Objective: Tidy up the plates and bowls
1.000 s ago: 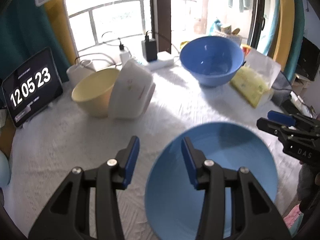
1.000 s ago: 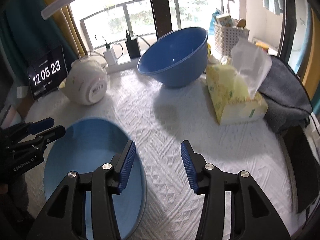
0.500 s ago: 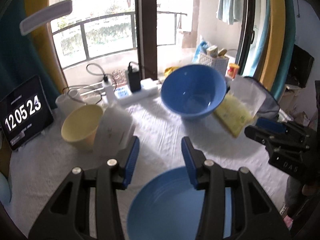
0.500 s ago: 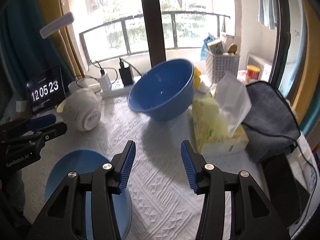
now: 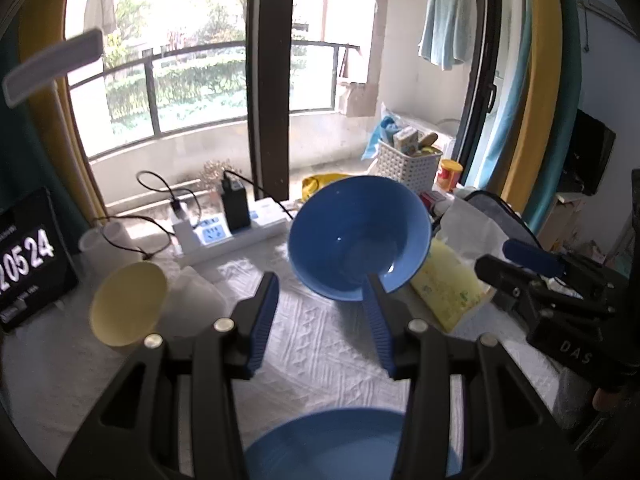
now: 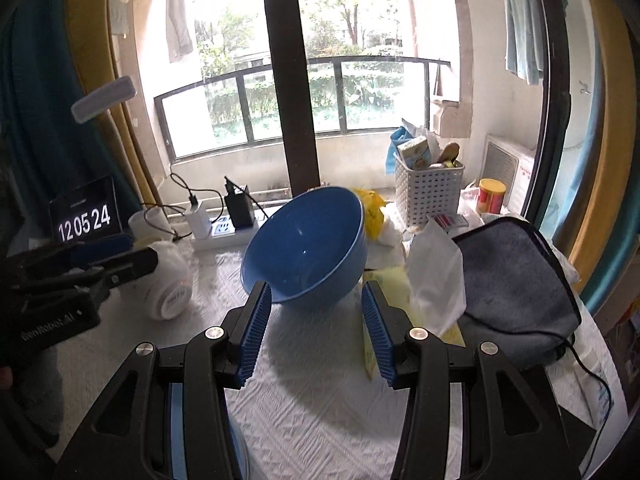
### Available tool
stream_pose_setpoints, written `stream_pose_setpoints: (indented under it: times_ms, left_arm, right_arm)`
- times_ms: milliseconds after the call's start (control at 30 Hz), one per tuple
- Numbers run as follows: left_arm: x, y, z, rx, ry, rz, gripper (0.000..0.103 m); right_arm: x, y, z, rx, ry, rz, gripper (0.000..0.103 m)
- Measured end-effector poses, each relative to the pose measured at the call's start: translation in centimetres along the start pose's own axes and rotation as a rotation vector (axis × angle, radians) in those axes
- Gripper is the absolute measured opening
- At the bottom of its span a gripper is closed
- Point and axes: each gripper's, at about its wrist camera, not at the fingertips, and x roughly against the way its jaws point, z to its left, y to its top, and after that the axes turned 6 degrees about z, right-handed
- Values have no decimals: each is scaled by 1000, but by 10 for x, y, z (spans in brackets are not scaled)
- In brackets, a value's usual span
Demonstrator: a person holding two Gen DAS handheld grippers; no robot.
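Note:
A large blue bowl (image 5: 360, 236) (image 6: 308, 248) sits tilted at the back of the white-clothed table (image 5: 320, 344). To its left a yellow bowl (image 5: 128, 304) and a white bowl (image 5: 196, 300) (image 6: 172, 292) lie on their sides. A light blue plate (image 5: 340, 444) lies flat at the near edge, under my left gripper (image 5: 320, 320), and shows as a sliver (image 6: 176, 432) in the right wrist view. The left gripper (image 6: 100, 256) is open and empty above the table. My right gripper (image 6: 316, 320) (image 5: 504, 260) is also open and empty, raised in front of the blue bowl.
A yellow tissue box (image 6: 400, 280) and a grey cloth bag (image 6: 516, 280) sit right of the blue bowl. A clock tablet (image 6: 84, 216), a white cup (image 5: 100, 244) and a power strip with chargers (image 5: 224, 232) line the back left. A white basket (image 6: 428, 192) stands behind.
Both grippers have risen and tipped upward, away from the light blue plate, which has slid to the bottom of both views. Neither gripper's opening has changed.

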Motion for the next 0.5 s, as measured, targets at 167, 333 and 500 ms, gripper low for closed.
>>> stream_pose_setpoints:
  times_ms: [167, 333, 500]
  left_arm:
    - [-35, 2, 7, 40, -5, 50, 45]
    - [-59, 5, 11, 68, -8, 83, 45]
    - [-86, 7, 11, 71, 0, 120, 45]
  right_arm:
    - [-19, 7, -6, -17, -7, 12, 49]
    - [-43, 12, -10, -25, -8, 36, 49]
    - [-64, 17, -13, -37, -3, 48, 49]
